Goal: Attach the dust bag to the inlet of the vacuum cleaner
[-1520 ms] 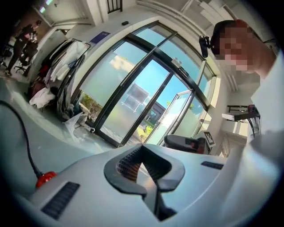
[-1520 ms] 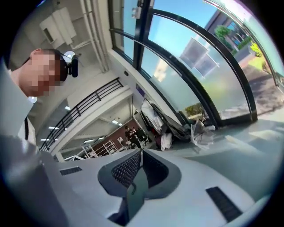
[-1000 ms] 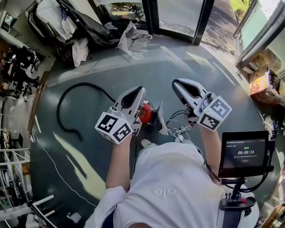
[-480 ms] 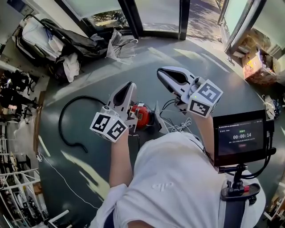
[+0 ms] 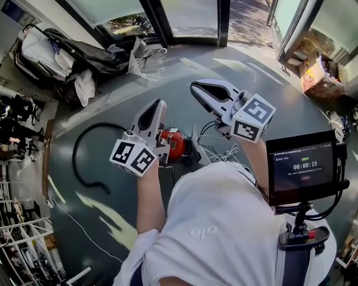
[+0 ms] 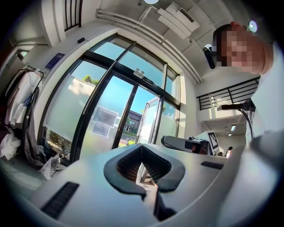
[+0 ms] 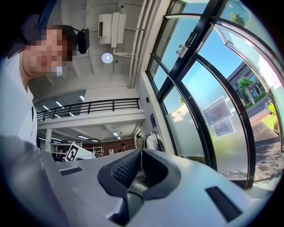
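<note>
Black hose (image 5: 76, 151): curved loop on the grey floor (image 5: 268, 100), left of the vacuum cleaner, upper end running toward it.
Pile of clothes and bags (image 5: 67, 56): well up and left of the vacuum cleaner, against the wall.
Left hand-held gripper (image 5: 158, 104) (image 6: 142, 146): in the head view it sits over the vacuum cleaner's left side and covers part of it. Points about level. Jaws pressed together, tips meeting, nothing between them.
Vacuum cleaner (image 5: 175, 144): red rounded body, on the floor straight ahead of the person, low between the two hand-held grippers.
Pale flat piece (image 5: 195, 146): stands against the vacuum cleaner's right side. Cannot tell whether it is the dust bag.
White cables (image 5: 222, 154): loose tangle on the floor just right of the vacuum cleaner.
Right hand-held gripper (image 5: 196, 87) (image 7: 140, 151): up and right of the vacuum cleaner, apart from it. Jaws pressed together, empty.
Glass doors (image 5: 190, 17): well beyond the vacuum cleaner, at the far edge of the floor.
Monitor (image 5: 302, 170): well right of the vacuum cleaner, on a black stand by the person's right side, dark screen showing a timer.
Cardboard boxes (image 5: 316, 70): far up and right of the vacuum cleaner.
</note>
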Demonstrator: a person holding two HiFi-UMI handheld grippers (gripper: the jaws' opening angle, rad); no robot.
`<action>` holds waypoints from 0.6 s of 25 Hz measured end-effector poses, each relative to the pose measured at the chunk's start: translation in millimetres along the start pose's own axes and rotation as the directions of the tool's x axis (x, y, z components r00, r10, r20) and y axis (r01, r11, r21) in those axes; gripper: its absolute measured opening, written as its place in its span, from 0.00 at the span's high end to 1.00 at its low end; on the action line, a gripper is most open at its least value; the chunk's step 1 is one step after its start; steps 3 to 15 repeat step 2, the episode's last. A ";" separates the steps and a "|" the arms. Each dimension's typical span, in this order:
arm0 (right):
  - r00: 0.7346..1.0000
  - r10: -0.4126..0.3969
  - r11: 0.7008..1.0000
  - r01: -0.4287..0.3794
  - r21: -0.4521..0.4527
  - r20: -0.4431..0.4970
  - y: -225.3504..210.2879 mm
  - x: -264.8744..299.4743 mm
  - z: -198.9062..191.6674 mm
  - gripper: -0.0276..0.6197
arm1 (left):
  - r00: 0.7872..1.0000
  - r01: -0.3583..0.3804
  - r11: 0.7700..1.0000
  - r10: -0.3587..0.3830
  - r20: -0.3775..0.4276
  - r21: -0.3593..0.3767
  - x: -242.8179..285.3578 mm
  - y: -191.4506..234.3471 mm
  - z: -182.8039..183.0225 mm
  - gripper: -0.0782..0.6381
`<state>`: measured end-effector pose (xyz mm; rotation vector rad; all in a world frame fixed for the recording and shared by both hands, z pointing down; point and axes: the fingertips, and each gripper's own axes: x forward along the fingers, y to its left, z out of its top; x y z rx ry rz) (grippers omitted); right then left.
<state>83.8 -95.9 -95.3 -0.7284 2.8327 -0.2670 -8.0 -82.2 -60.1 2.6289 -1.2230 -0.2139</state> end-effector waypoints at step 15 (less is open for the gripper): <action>1.000 0.000 1.000 0.000 0.003 -0.005 -0.6 1.1 -2.3 0.93 | 1.000 -0.005 1.000 0.005 -0.005 -0.003 1.6 1.2 -2.7 0.88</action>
